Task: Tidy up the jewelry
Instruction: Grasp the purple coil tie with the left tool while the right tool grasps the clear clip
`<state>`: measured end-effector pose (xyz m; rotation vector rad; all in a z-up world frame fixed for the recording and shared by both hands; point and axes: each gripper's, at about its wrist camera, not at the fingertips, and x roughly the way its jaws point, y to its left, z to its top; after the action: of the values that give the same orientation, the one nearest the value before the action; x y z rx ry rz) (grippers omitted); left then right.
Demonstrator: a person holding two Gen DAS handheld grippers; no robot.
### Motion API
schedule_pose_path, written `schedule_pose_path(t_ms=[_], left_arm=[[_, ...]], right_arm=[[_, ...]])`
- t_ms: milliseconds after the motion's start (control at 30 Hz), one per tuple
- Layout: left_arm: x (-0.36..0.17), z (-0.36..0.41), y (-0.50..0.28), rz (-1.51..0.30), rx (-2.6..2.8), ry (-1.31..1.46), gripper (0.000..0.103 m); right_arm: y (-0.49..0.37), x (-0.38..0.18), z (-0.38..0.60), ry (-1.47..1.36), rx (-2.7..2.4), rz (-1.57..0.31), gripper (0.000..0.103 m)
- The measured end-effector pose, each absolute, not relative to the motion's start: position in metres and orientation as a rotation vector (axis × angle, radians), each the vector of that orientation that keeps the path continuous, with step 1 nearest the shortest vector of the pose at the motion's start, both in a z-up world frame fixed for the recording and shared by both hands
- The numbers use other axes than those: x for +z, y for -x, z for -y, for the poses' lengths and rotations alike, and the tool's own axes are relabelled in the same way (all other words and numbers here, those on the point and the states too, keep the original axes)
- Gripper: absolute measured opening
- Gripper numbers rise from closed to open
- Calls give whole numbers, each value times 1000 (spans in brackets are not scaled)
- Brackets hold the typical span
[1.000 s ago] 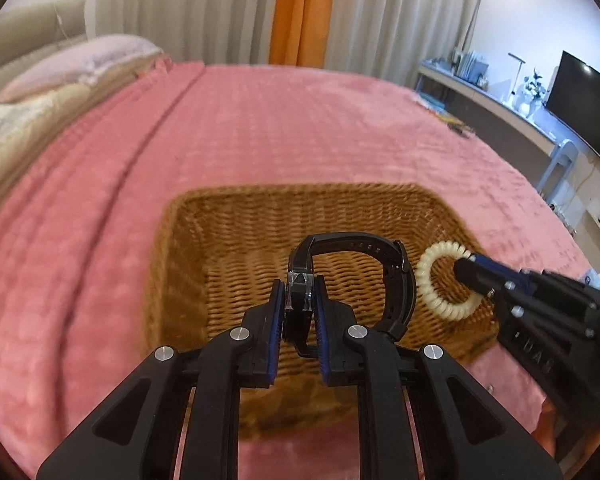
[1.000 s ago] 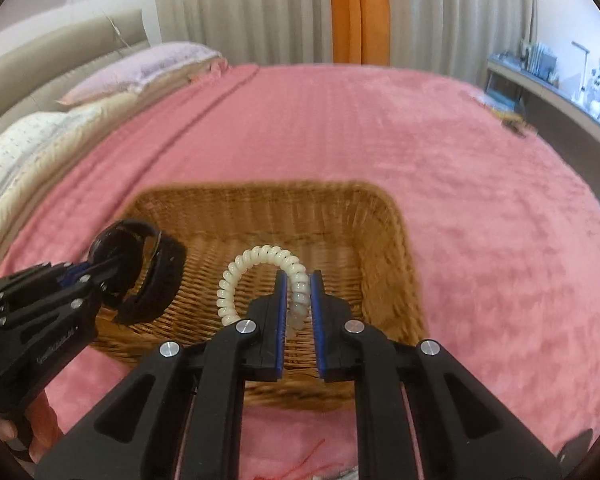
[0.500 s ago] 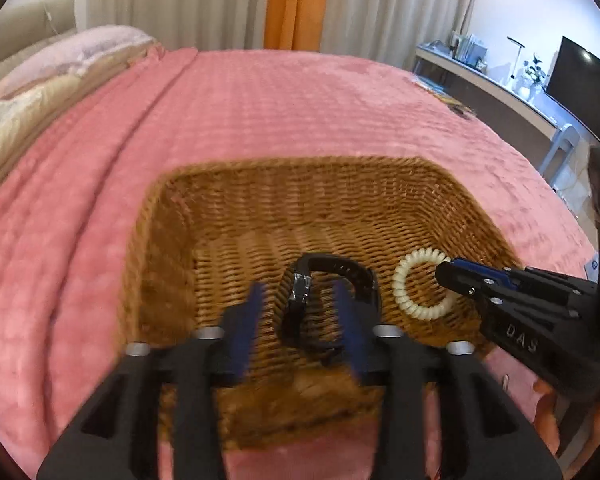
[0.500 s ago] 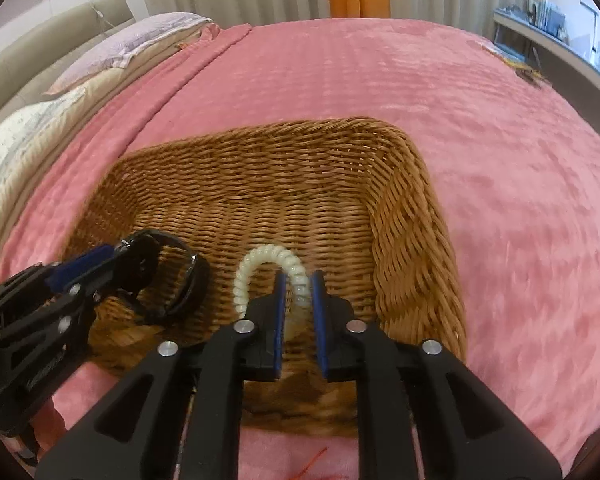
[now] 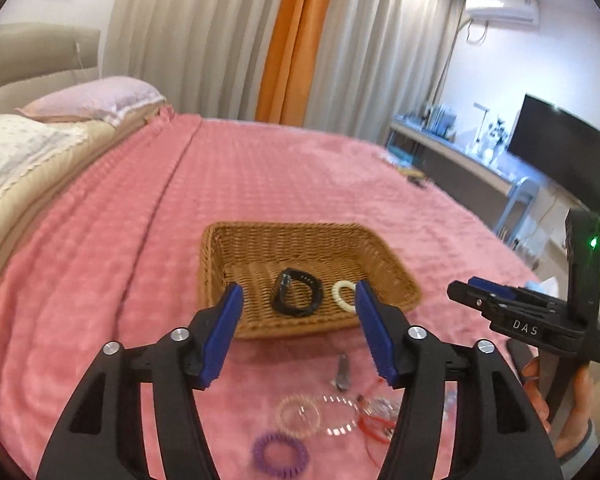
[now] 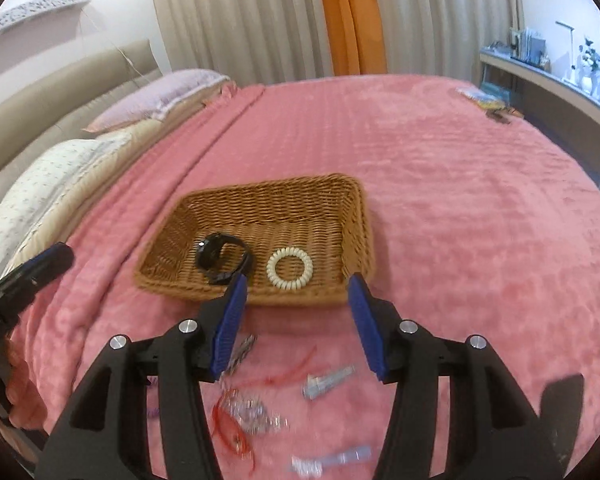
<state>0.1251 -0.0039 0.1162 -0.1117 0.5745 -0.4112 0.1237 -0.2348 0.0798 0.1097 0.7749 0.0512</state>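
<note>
A wicker basket [image 5: 236, 248] [image 6: 352, 216] sits on the pink bed cover. Inside it lie a black watch [image 5: 298, 293] [image 6: 223, 258] and a cream spiral hair tie [image 5: 343, 295] [image 6: 289, 268]. My left gripper [image 5: 299, 330] is open and empty, held back from the basket's near rim. My right gripper [image 6: 296, 320] is open and empty too, above the bed in front of the basket. Loose jewelry lies on the cover near me: a purple spiral tie [image 5: 279, 453], a clear spiral tie [image 5: 298, 416], a clear bead bracelet [image 5: 340, 414], a red-string piece [image 6: 236, 420] and silver clips [image 6: 328, 380].
Pillows [image 6: 60, 176] and a headboard lie at the left. A desk with a monitor [image 5: 560, 160] stands at the right. Small items [image 6: 488, 102] lie on the far right of the bed. Curtains hang behind.
Both grippers opened and let go: the watch and the cream hair tie now lie in the basket. Both grippers have drawn back and up from the basket.
</note>
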Motion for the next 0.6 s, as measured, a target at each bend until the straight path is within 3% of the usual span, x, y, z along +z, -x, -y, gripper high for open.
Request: schedule_pose_path(t_ms=[267, 600], left_arm=[[89, -25, -65, -570, -409, 189, 59], [4, -45, -77, -727, -347, 338, 58]], right_arm=[[-60, 48, 241, -127, 61, -815, 49], [-21, -13, 254, -243, 39, -920, 49]])
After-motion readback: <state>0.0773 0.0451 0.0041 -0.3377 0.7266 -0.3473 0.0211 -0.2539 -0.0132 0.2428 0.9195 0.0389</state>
